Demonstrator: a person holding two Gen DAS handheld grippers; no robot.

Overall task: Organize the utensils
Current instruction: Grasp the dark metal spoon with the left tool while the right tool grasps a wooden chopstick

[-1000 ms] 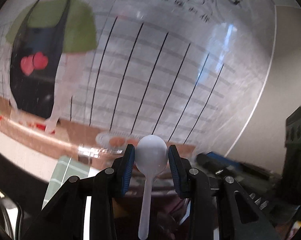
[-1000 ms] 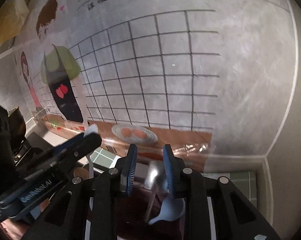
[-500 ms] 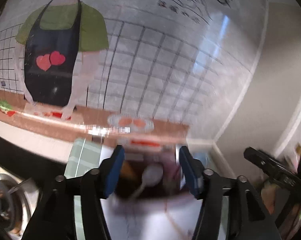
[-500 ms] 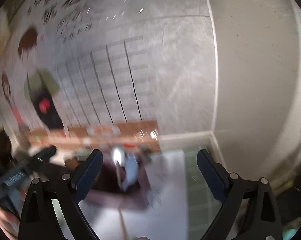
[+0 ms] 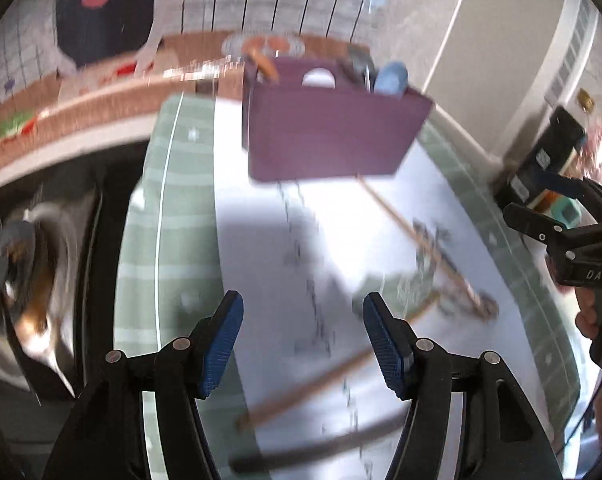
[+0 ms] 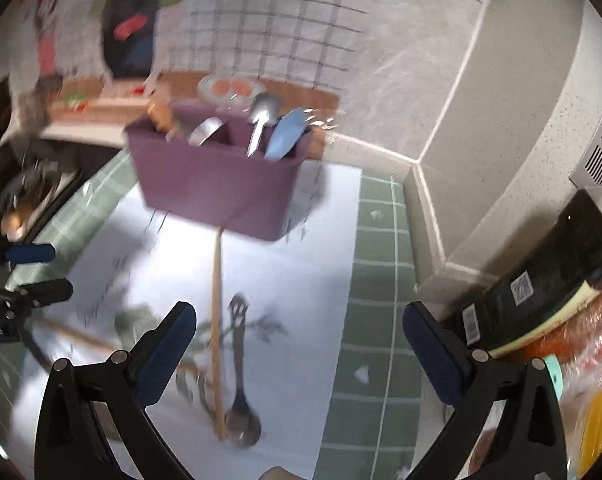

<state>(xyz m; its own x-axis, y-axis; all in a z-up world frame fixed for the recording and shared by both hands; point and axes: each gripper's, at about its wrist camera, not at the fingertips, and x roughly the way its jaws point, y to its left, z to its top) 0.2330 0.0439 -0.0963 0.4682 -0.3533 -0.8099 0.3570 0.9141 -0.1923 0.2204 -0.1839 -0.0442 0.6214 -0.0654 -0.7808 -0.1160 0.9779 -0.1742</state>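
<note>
Now both tools (image 5: 303, 340) (image 6: 297, 354) downward-tilted, jaws apart, empty.

caddy (image 6: 217, 184): matt purple plastic
stick (image 6: 217, 320): plain smooth wood
near spoon (image 6: 241, 400): dull grey metal
spoon in caddy (image 6: 261, 120): glossy metal
sheet (image 6: 301, 280): white matt paper
pads (image 5: 221, 340): ribbed blue rubber

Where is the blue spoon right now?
In the right wrist view the blue spoon stands in the purple caddy's right end, beside a metal spoon.

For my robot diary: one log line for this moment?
left hand-held gripper open, empty | right hand-held gripper open, empty | spoons in purple caddy | chopstick on mat
</note>
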